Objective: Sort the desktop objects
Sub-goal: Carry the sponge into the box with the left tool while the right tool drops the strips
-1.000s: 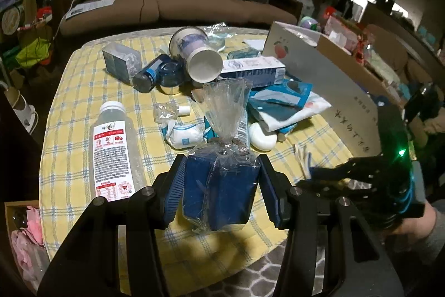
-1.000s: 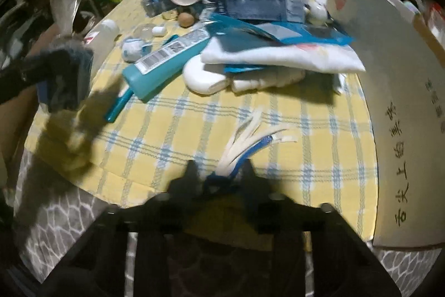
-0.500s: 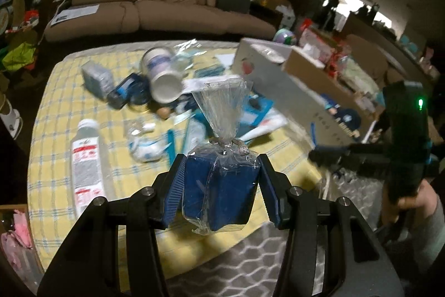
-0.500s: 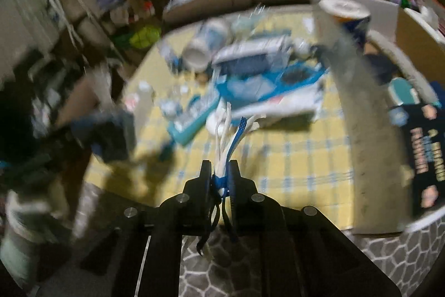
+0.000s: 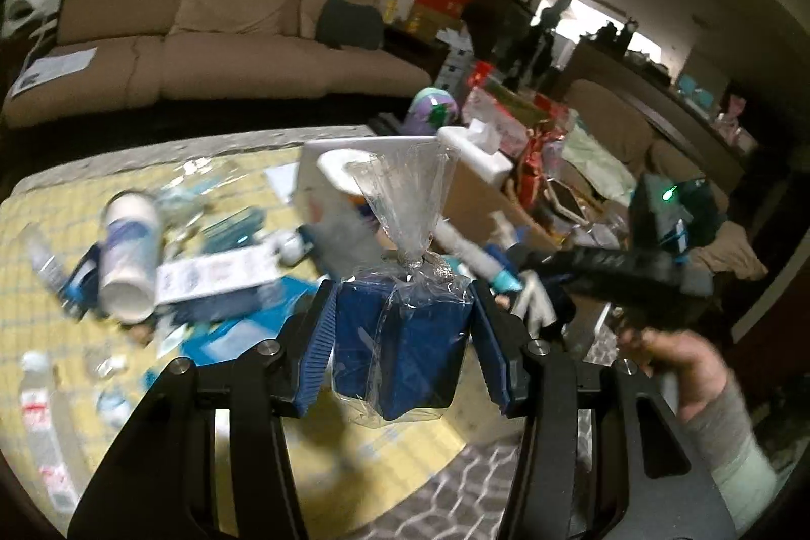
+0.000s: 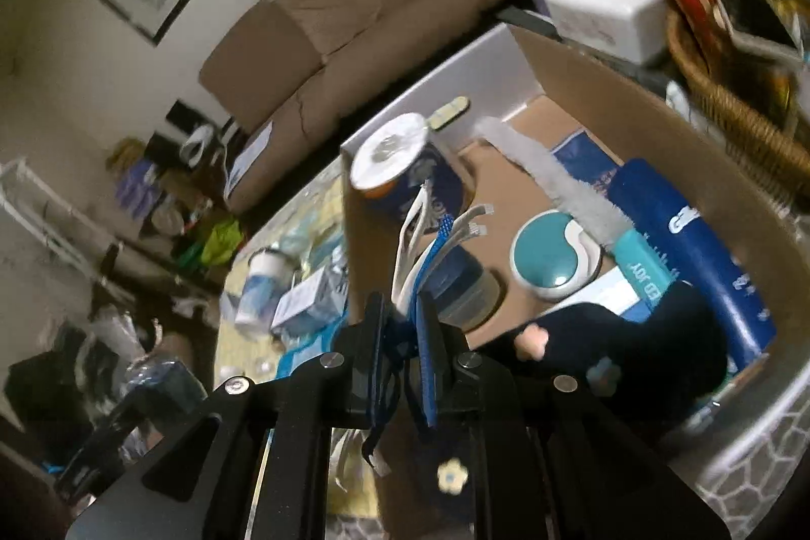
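Observation:
My left gripper (image 5: 402,327) is shut on a blue block in a clear tied bag (image 5: 400,337), held in the air over the near edge of the yellow checked table (image 5: 45,322). In the right wrist view my right gripper (image 6: 402,312) is shut on a bundle of white and blue sticks (image 6: 430,231), which points up out of the jaws. It hangs over the open cardboard box (image 6: 658,105). From the left wrist view the right gripper (image 5: 536,261) shows at the right in a person's hand (image 5: 678,363), beside the box (image 5: 476,206).
The box holds a tub (image 6: 400,165), a teal round case (image 6: 547,256), a grey duster (image 6: 552,180), a blue pack (image 6: 698,256) and a dark plush thing (image 6: 633,347). A paper cup (image 5: 129,256), cartons and a bottle (image 5: 40,413) litter the table. A tissue box (image 6: 607,8) and wicker basket (image 6: 734,110) stand behind.
The right gripper closed on the bundle on the cloth, lifted it, rolled and swung over the box. The left gripper rose and swung right, still gripping the bagged block.

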Available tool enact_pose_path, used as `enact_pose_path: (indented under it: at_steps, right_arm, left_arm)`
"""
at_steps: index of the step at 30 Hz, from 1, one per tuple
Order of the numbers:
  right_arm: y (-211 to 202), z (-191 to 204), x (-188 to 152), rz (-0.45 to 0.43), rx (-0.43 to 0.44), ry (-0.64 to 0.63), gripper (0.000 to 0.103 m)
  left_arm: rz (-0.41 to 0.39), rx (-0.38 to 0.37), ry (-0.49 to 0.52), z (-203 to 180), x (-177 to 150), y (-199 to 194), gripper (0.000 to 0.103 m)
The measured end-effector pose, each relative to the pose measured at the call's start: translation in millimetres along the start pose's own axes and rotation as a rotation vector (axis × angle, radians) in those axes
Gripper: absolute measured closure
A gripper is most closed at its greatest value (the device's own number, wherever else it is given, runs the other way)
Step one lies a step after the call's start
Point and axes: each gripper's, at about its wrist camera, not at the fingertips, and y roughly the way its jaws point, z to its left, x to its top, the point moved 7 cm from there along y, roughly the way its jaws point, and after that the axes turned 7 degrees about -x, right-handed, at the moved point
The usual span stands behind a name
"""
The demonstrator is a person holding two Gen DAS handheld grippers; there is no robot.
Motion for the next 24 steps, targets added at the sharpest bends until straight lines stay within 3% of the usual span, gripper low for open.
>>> enact_pose_path:
  at_steps: [6, 11, 16, 20, 22, 24]
  right_arm:
    - [-14.3, -31.1, 43.6, -0.078, -0.057, -0.029, 0.092]
    - [-18.2, -48.9, 72.6, -0.102, -0.212, -0.19, 0.091]
    - [27.8, -39.8, 111.2, -0.003, -0.415, -0.51, 0.091]
    - [75.2, -33.6, 127.8, 0.097, -0.491, -0.716, 0.091]
    - [93.5, -45.3, 129.3, 0.13, -0.559, -0.773, 0.089]
    - [98.8, -58.9, 129.3, 0.132, -0.589, -0.757, 0.079]
  left_arm:
    - [0.038, -0.022, 0.052, -29.7, 30.9, 56.7, 0.055]
    - [0.072, -0.046, 0.084, -50.8, 45.9, 109.8, 0.055]
    - [0.107, -0.056, 0.059, -52.4, 54.1, 153.3, 0.055]
    - [0.123, -0.049, 0.035, -50.1, 63.4, 185.1, 0.055]
    - [0.123, -0.047, 0.015, -49.0, 69.5, 199.4, 0.055]
    - [0.125, -0.039, 0.005, -47.3, 73.7, 212.7, 0.055]
